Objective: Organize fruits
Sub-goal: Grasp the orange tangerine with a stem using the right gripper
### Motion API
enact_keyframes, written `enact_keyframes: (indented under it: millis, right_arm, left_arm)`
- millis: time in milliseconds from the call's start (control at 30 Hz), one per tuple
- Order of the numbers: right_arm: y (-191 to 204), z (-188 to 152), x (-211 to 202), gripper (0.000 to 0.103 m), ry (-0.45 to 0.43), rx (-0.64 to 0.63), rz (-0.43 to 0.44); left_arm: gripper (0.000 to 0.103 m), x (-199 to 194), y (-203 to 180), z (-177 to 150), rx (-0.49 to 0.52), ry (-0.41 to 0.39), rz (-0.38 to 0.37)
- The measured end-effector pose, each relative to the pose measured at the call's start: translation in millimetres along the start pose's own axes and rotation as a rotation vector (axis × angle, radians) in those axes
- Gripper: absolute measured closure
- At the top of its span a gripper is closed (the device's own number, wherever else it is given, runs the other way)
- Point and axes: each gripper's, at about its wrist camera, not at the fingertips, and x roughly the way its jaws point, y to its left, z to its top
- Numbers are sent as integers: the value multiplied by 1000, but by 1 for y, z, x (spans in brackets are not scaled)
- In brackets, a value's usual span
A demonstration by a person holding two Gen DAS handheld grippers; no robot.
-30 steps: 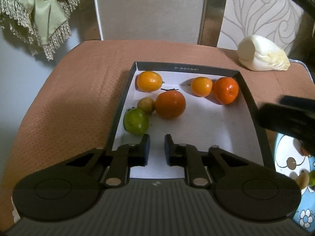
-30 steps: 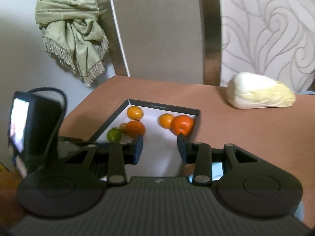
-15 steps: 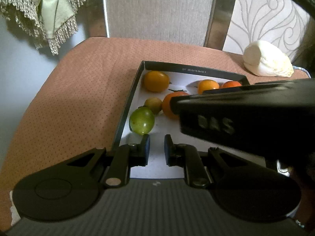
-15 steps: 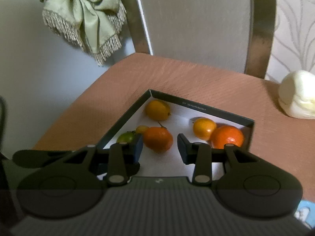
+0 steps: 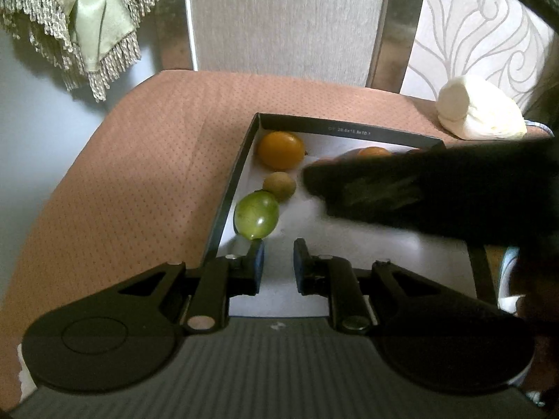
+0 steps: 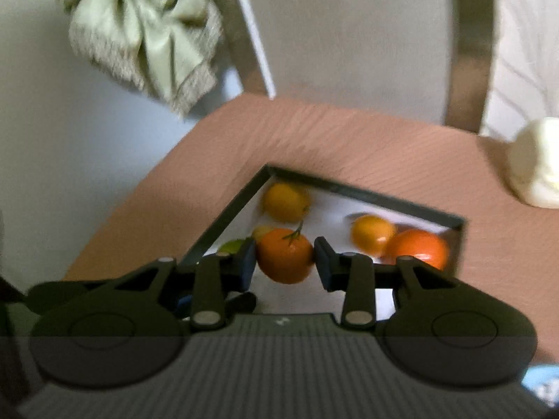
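The round stemmed orange fruit (image 6: 284, 256) is flanked by the closing right tool (image 6: 284, 262); the empty left tool (image 5: 278, 265) is held nearly together.

Right gripper (image 5: 436, 188) body hiding most fruit in tray (image 5: 227, 202), right-wrist view blurred, white bundle (image 6: 538, 164) cut by right edge.

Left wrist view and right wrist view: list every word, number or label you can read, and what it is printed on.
Far inner wall of the black box, left wrist view: small pale print, roughly "DY 28.6x18.8x10.1"; the digits are too small to be sure.
Right gripper body crossing the left wrist view: any marking is smeared and unreadable.
Right wrist view: too blurred; no text can be read.
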Motion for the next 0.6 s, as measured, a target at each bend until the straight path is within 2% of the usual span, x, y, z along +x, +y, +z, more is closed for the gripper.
enact_keyframes:
  millis: [133, 267, 333, 433, 600]
  right_arm:
    - [-6, 0, -42, 64, -76, 13, -3]
    - [-12, -10, -72, 64, -106, 39, -1]
    - [-15, -17, -85, 64, -115, 56, -6]
    - [-19, -24, -96, 64, -123, 68, -30]
    - [-23, -33, -115, 64, -155, 86, -69]
  left_arm:
    - [76, 4, -4, 4, 16, -6, 19]
    - [73, 7, -10, 8, 41, -11, 26]
    - [63, 7, -13, 8, 46, -11, 18]
    - [55, 7, -17, 8, 61, -22, 23]
    - [53, 4, -17, 17, 46, -46, -12]
